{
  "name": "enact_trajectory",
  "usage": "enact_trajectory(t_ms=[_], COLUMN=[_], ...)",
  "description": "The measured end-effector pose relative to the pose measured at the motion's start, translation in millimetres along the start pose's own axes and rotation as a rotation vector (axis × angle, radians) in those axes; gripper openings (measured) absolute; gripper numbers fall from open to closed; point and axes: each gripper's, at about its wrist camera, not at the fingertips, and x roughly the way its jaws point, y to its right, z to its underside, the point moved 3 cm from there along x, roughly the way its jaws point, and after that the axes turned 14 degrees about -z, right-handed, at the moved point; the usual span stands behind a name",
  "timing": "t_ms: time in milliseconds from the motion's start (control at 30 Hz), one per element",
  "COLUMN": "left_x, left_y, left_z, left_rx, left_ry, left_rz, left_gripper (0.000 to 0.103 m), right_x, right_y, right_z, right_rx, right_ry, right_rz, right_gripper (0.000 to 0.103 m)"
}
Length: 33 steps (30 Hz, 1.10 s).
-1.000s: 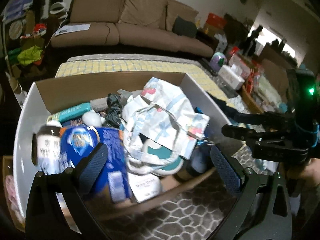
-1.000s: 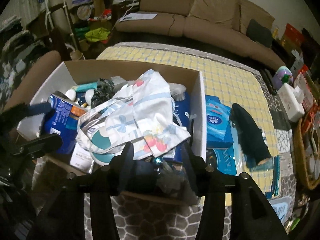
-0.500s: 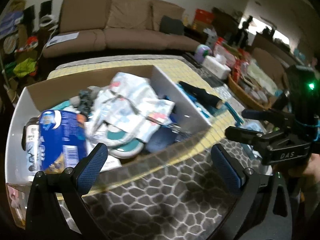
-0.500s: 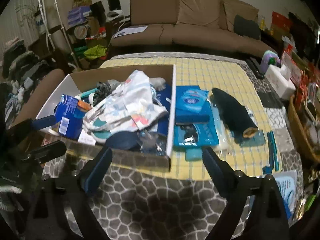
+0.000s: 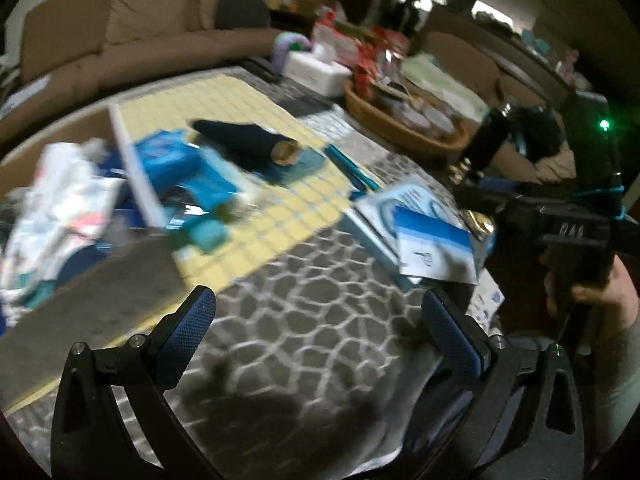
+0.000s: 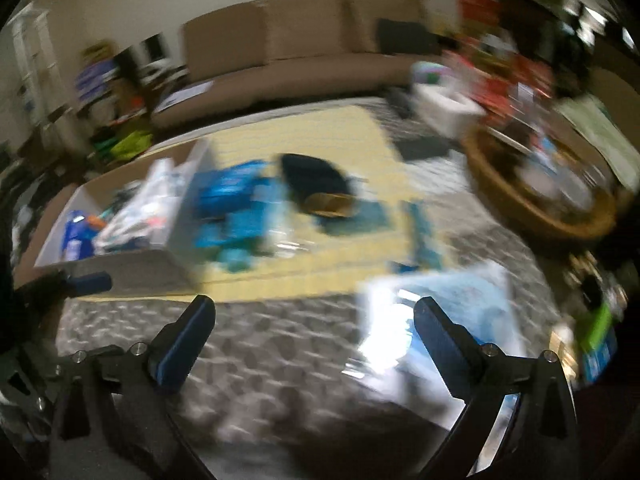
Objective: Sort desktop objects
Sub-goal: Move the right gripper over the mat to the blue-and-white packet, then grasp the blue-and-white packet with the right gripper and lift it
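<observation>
A cardboard box (image 5: 132,172) full of sorted items stands at the left; it also shows in the right wrist view (image 6: 160,258). On the yellow cloth (image 5: 224,108) lie blue packets (image 5: 168,156), a dark rolled item (image 5: 248,142) and a teal pen (image 5: 350,168). Blue and white packets (image 5: 428,240) lie on the grey patterned cloth. My left gripper (image 5: 320,320) is open and empty above the grey cloth. My right gripper (image 6: 314,334) is open and empty, near a pale blue packet (image 6: 448,304). Both views are blurred.
A wicker basket (image 5: 400,124) of small goods stands at the right, also in the right wrist view (image 6: 536,208). A white tissue box (image 5: 316,70) sits behind. A brown sofa (image 6: 304,52) lies beyond the table.
The right gripper opened and let go of its item in the box. Both grippers pulled back and swung right, away from the box, toward the packets on the grey cloth.
</observation>
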Motion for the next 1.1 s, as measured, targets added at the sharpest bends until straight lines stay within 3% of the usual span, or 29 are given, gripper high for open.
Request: enact_trajectory(t_ms=[200, 400, 500, 700, 833, 900, 967, 1033, 1100], left_x=[54, 97, 117, 145, 155, 157, 157, 157, 153], left_y=[52, 92, 102, 108, 108, 108, 109, 110, 111], left_z=[-6, -18, -21, -14, -7, -4, -3, -2, -2], left_rx=[0.031, 0.082, 0.096, 0.080, 0.074, 0.068, 0.060, 0.059, 0.057], left_ry=[-0.087, -0.131, -0.157, -0.213, -0.239, -0.247, -0.250, -0.252, -0.251], left_rz=[0.054, 0.052, 0.030, 0.030, 0.029, 0.044, 0.056, 0.061, 0.078], left_gripper=[0.103, 0.103, 0.103, 0.101, 0.083, 0.080, 0.078, 0.075, 0.066], right_x=[-36, -40, -33, -23, -19, -16, -11, -6, -3], right_y=[114, 174, 190, 203, 200, 197, 191, 183, 177], right_z=[43, 86, 105, 120, 117, 114, 113, 113, 113], right_rx=[0.268, 0.414, 0.492, 0.566, 0.545, 0.540, 0.531, 0.505, 0.497], right_ry=[0.056, 0.062, 0.068, 0.114, 0.114, 0.111, 0.094, 0.067, 0.060], right_rz=[0.009, 0.028, -0.007, -0.097, -0.094, -0.113, -0.143, -0.137, -0.144], right_gripper=[0.101, 0.101, 0.101, 0.096, 0.089, 0.073, 0.065, 0.064, 0.053])
